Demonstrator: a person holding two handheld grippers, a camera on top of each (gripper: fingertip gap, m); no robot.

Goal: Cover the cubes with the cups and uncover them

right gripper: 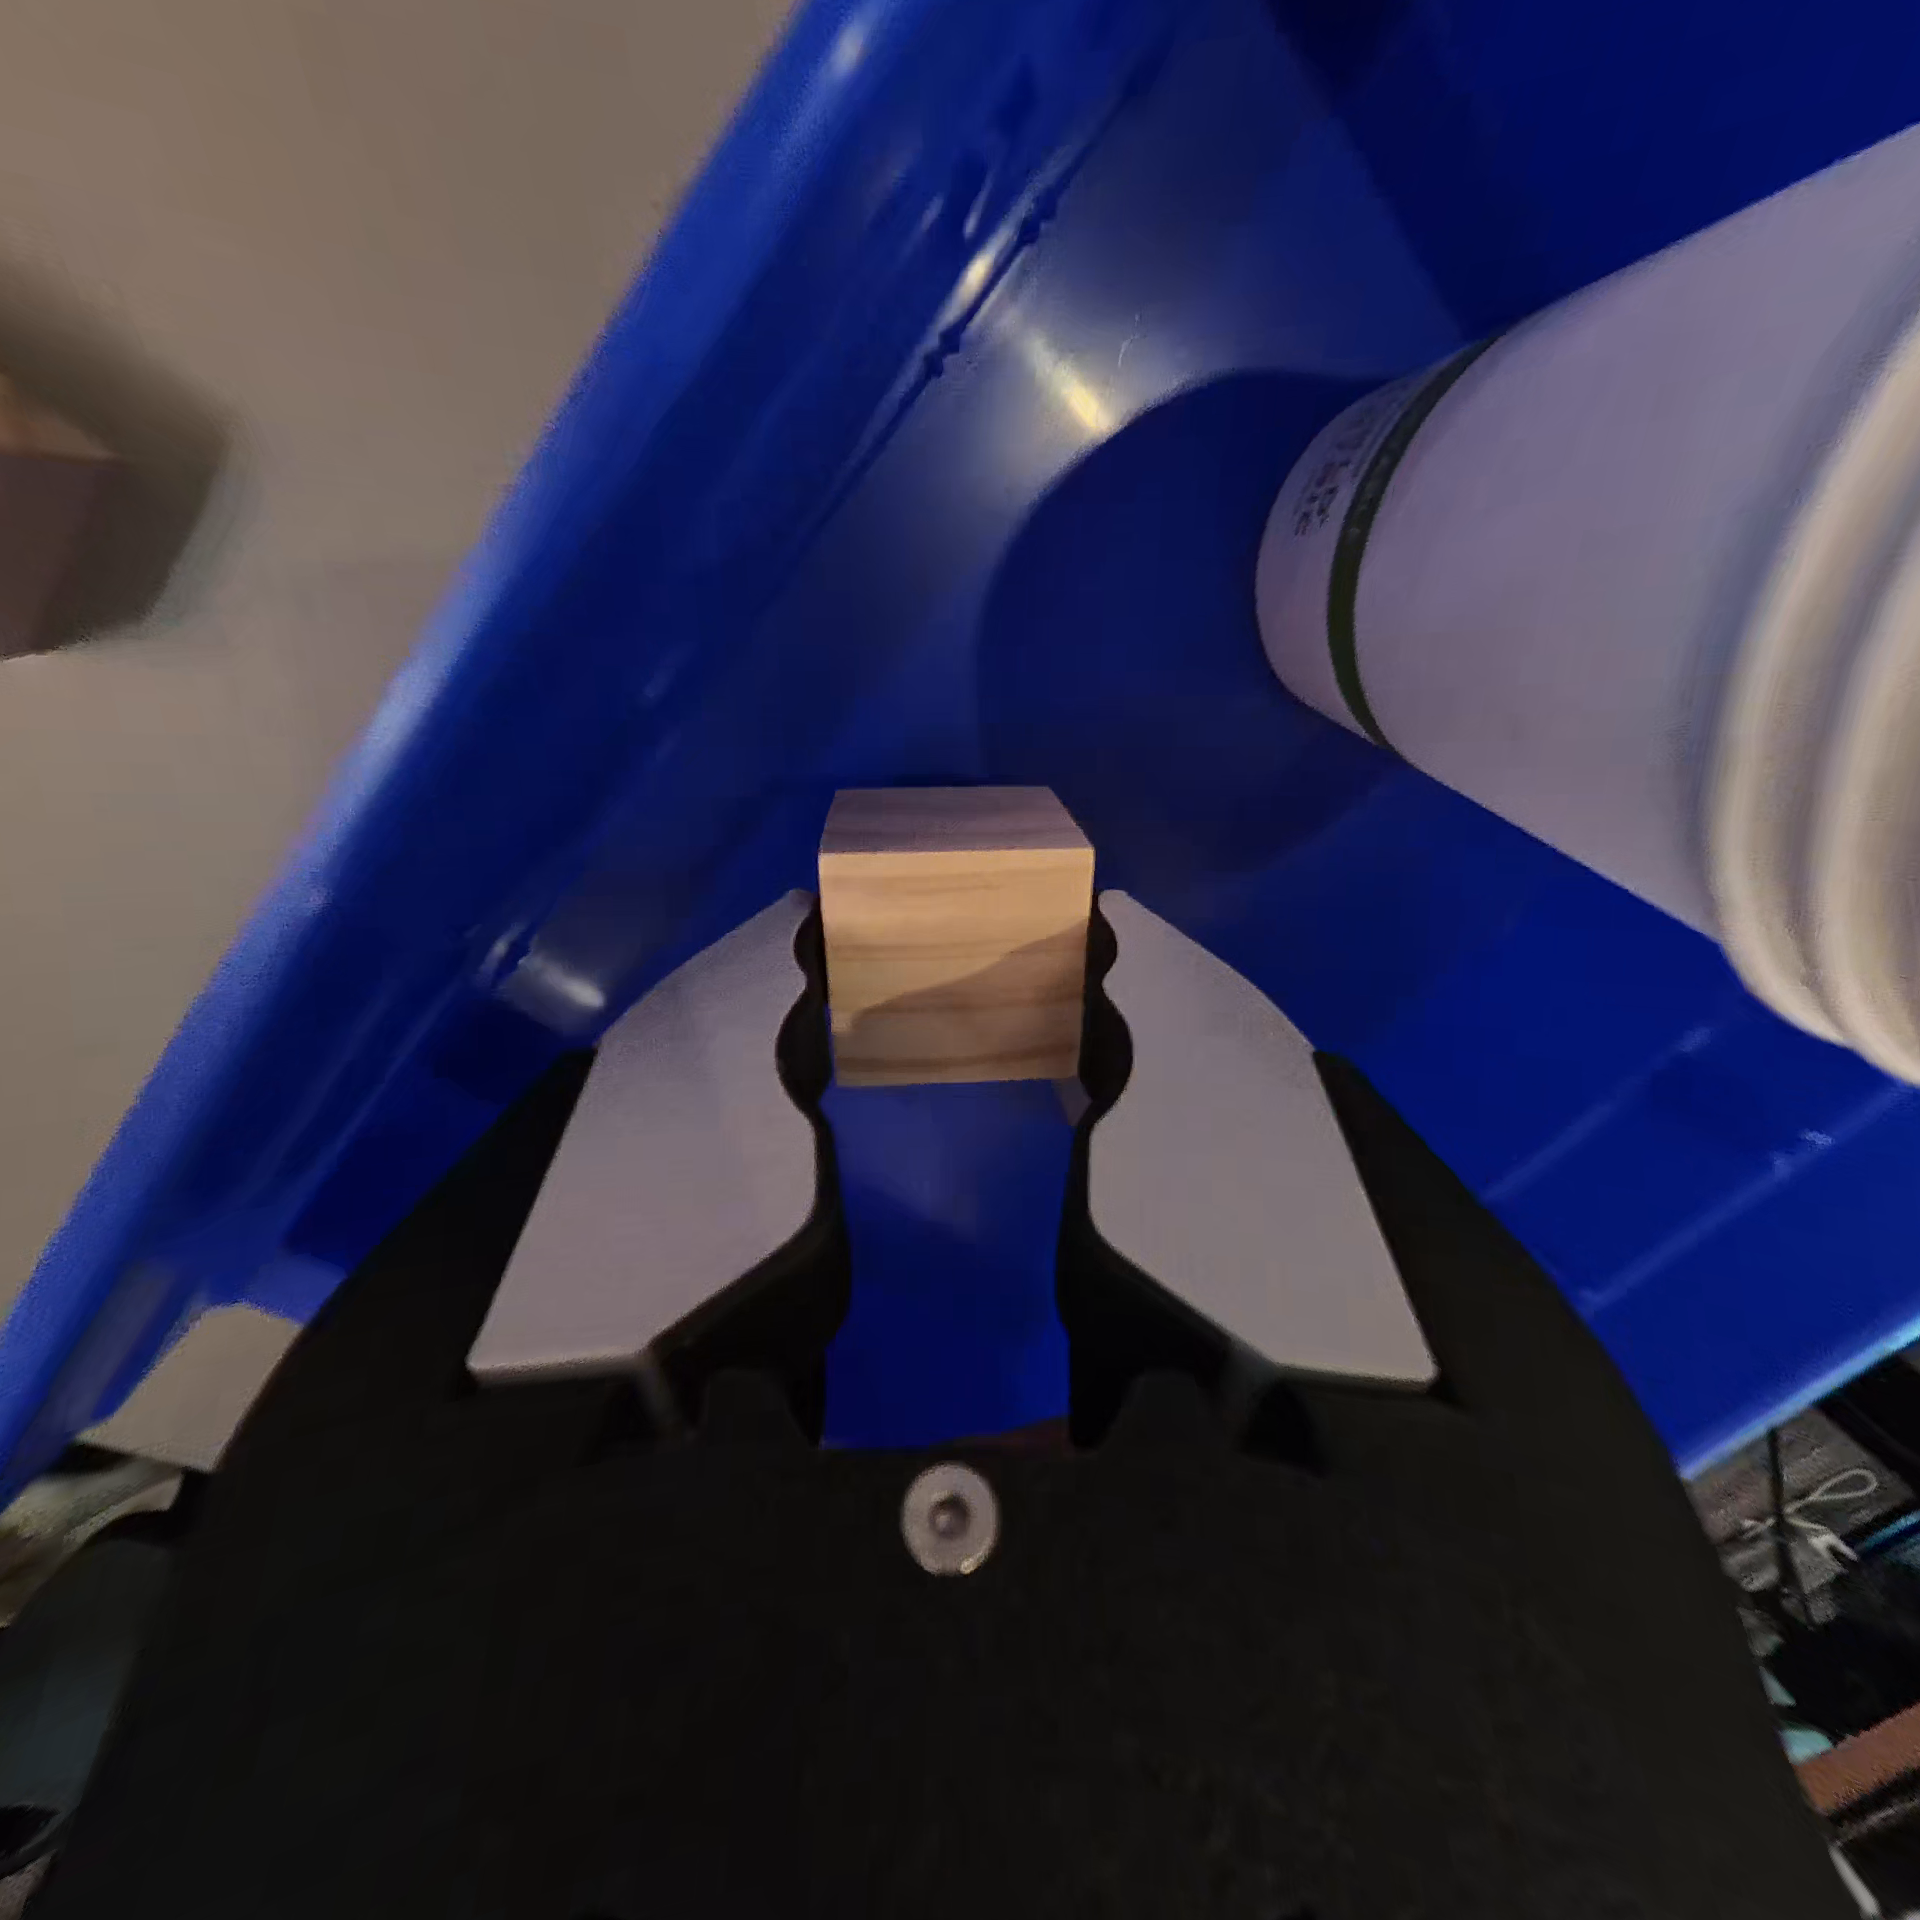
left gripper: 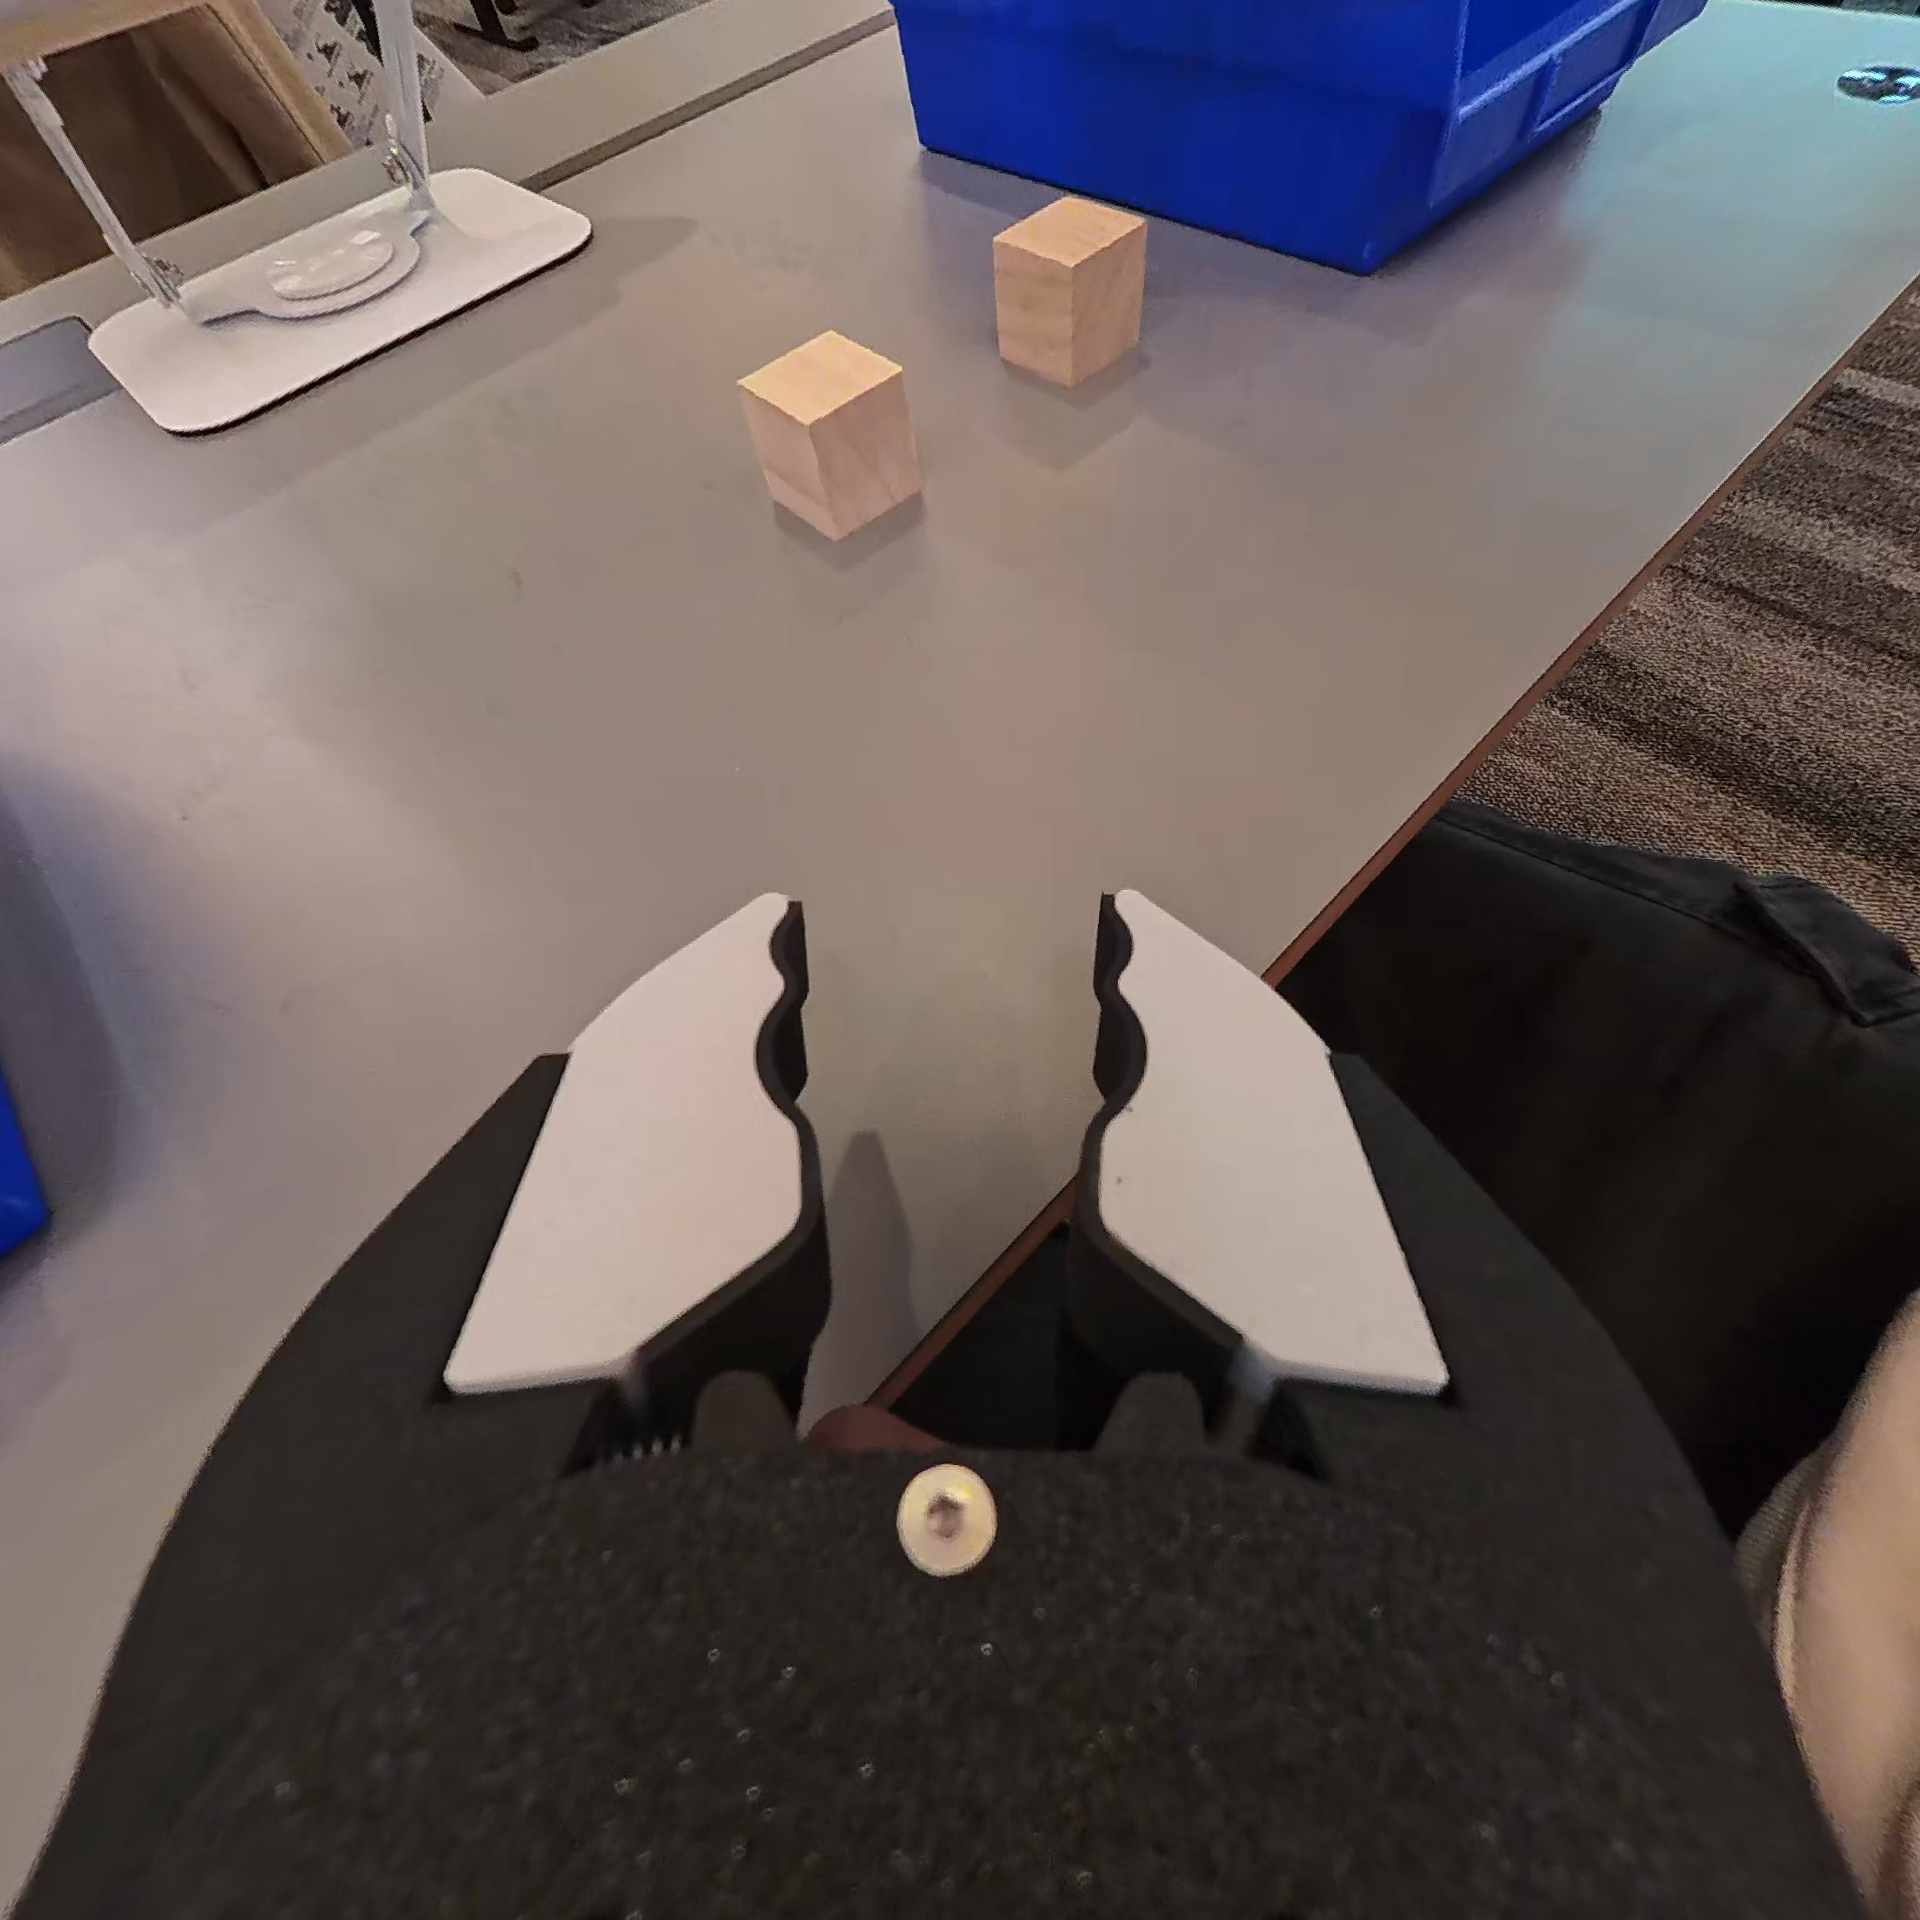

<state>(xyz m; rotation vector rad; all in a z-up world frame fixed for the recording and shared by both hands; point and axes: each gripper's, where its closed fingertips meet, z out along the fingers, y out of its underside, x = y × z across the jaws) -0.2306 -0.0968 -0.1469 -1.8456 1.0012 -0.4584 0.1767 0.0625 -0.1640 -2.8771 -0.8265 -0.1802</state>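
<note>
Cubes are still being gathered, by the look of it: the right gripper [right gripper: 956,904] is gripping a wooden cube [right gripper: 958,966] between its jaws, which are clamped on the block's left and right faces, and it is hanging over the inside of the blue bin [right gripper: 790,582]. A stack of white cups [right gripper: 1621,644] is lying on its side in that bin, off to the right of the held cube and apart from it. Whether the cube is touching the bin floor I cannot tell from the right wrist view.

Two more wooden cubes are standing out on the grey table [left gripper: 436,748]: the nearer cube [left gripper: 831,431] and the farther cube [left gripper: 1070,291], near each other but not touching, with the farther one just in front of the bin's outer wall. No cup is standing on the table. The left gripper [left gripper: 951,914] is hovering over the table's near edge with its jaws apart and nothing between them. A white stand [left gripper: 343,301] is sitting at the far left.

Judging from this, the setting-out stage is under way and no covering has begun. The next move is probably asking for the held cube to be carried over the bin wall and set down beside the other two, with room left around each for a cup's rim.
</note>
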